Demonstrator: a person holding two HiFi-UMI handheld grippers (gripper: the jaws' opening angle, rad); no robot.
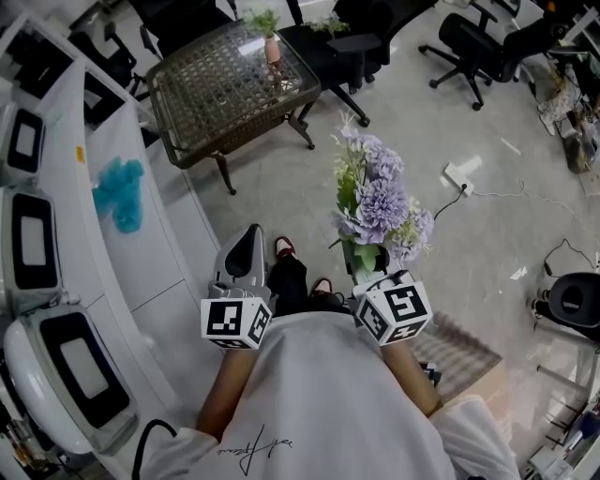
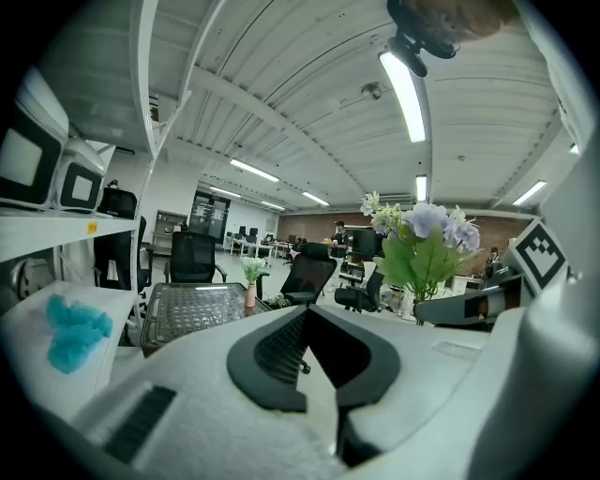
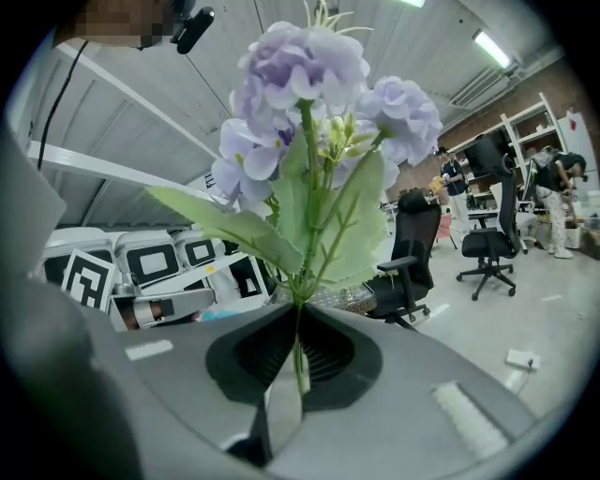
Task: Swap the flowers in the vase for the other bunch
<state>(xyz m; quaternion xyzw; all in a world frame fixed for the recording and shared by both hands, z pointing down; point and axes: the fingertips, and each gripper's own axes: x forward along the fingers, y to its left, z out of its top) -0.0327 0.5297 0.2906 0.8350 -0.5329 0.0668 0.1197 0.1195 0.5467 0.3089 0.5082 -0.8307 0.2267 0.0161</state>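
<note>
Stem of purple bunch pinched by right gripper, hidden in head view; left gripper clenched, empty.

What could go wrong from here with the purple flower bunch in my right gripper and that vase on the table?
1. The right hand-held gripper pinches only the thin stems of the purple flower bunch; its heavy heads could tilt it or pull it out.
2. The slim pink vase stands near the edge of the table with flowers in it; pulling them out with the shut, empty left hand-held gripper might tip it.
</note>
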